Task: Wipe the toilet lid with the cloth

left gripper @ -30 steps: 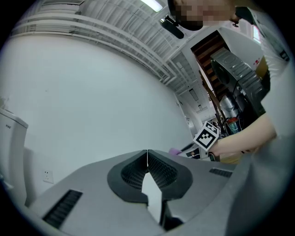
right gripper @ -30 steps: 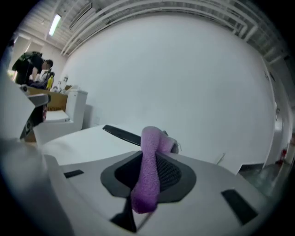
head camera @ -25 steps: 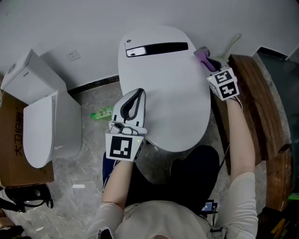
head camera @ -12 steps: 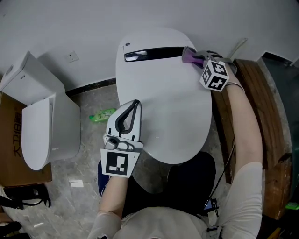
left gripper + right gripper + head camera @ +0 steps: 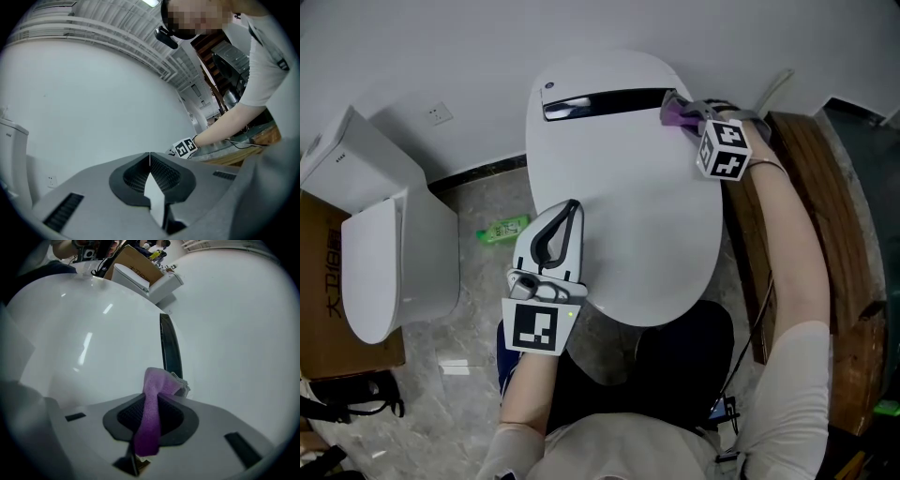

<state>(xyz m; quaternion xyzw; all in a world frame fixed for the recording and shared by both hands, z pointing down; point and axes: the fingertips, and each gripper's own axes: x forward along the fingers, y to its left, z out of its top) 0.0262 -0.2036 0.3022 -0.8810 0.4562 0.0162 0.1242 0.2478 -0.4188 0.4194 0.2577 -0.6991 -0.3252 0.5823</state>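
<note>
Roughly, white toilet lid (image 5: 628,206) runs long axis from person twd wall (image 5: 441,56), dark strip at far end; grey stone floor (image 5: 478,309) around. Left tool (image 5: 572,208), shut & empty, sits over lid's left edge. Right tool (image 5: 682,111) clamps purple cloth (image 5: 152,418) at lid's far-right, cloth mostly hidden in head view.

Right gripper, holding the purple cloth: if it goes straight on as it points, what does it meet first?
Most likely the black strip at the rear of the toilet lid, directly ahead of the right gripper and its purple cloth. The wall lies beyond; depth is uncertain.
</note>
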